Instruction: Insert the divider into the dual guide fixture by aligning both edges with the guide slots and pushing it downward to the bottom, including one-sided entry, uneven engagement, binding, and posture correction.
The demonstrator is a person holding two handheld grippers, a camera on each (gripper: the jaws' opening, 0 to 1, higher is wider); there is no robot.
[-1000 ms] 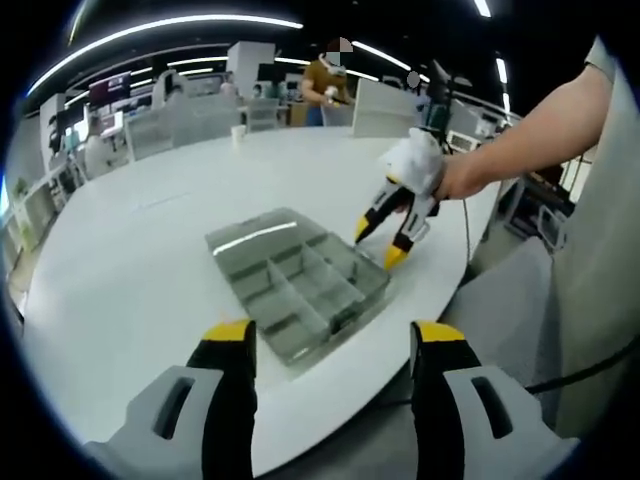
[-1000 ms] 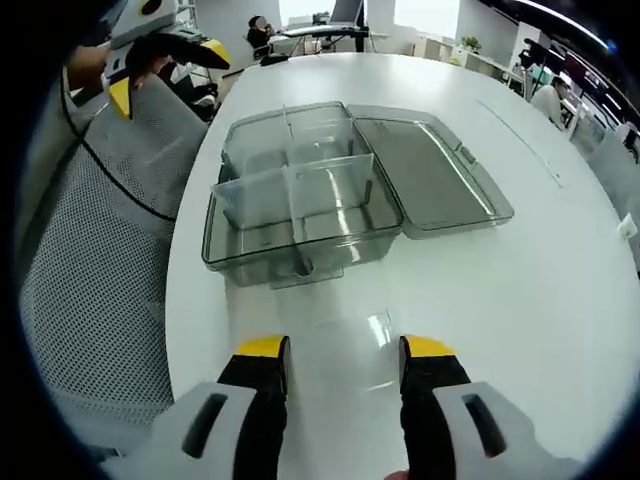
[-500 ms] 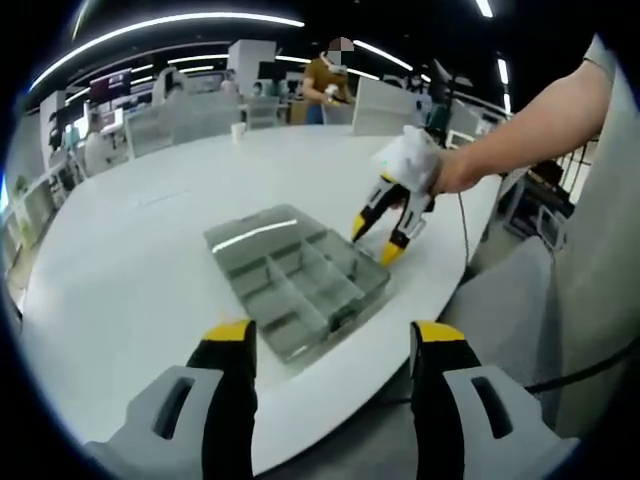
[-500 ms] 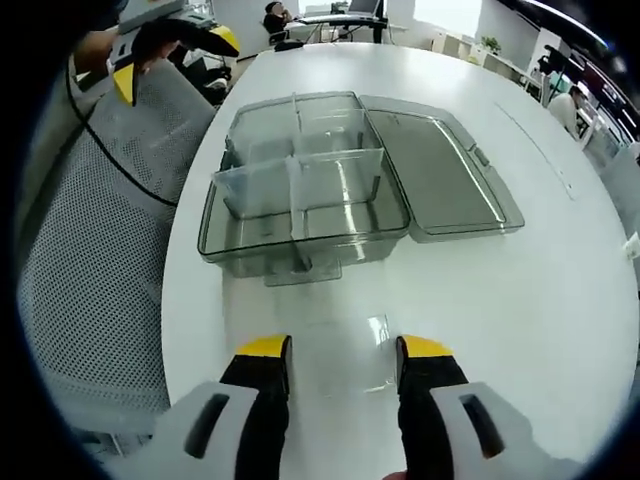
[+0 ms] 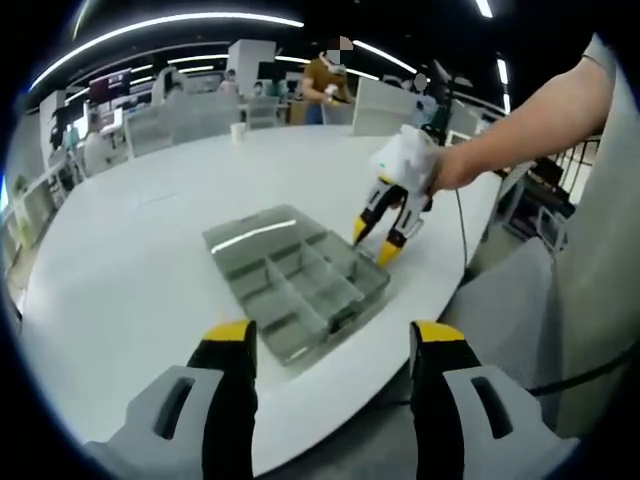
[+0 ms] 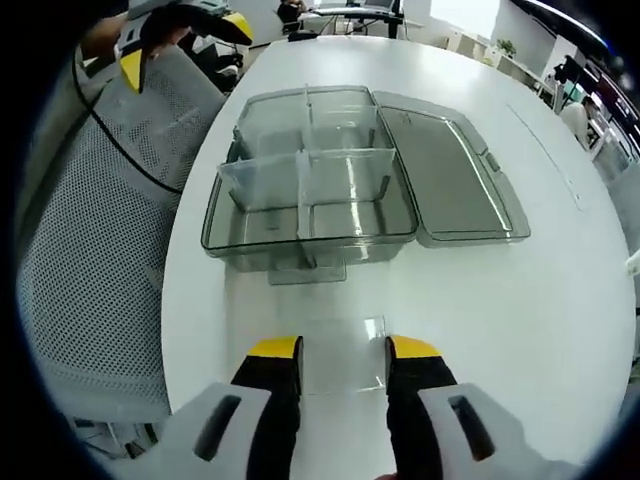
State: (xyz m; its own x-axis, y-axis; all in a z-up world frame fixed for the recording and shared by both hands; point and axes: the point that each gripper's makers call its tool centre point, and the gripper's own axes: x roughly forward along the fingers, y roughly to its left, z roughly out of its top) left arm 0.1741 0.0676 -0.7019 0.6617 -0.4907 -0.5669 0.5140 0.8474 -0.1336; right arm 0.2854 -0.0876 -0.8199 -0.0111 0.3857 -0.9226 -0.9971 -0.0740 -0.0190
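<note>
A clear grey compartment box [image 6: 312, 215] stands near the table's edge, its lid [image 6: 450, 175] folded open flat beside it. Clear partitions [image 6: 305, 175] stand upright inside it. A small clear divider sheet [image 6: 343, 352] lies between the fingers of my right gripper [image 6: 343, 350], just in front of the box, and the jaws press on its two side edges. In the left gripper view a hand holds that right gripper [image 5: 374, 242] beside the box [image 5: 295, 275]. My left gripper [image 5: 333, 345] hangs open off the table's edge, holding nothing, and also shows at the top left of the right gripper view [image 6: 180, 45].
The round white table [image 5: 150, 230] ends close to the box. A grey mesh chair [image 6: 90, 250] stands against that edge. A cable [image 6: 130, 160] runs over the chair. Far across the table are a cup [image 5: 238, 133] and a standing person [image 5: 325, 80].
My right gripper's jaws have drawn closer together onto the clear divider sheet, and its view has crept toward the box. The left gripper has stayed put.
</note>
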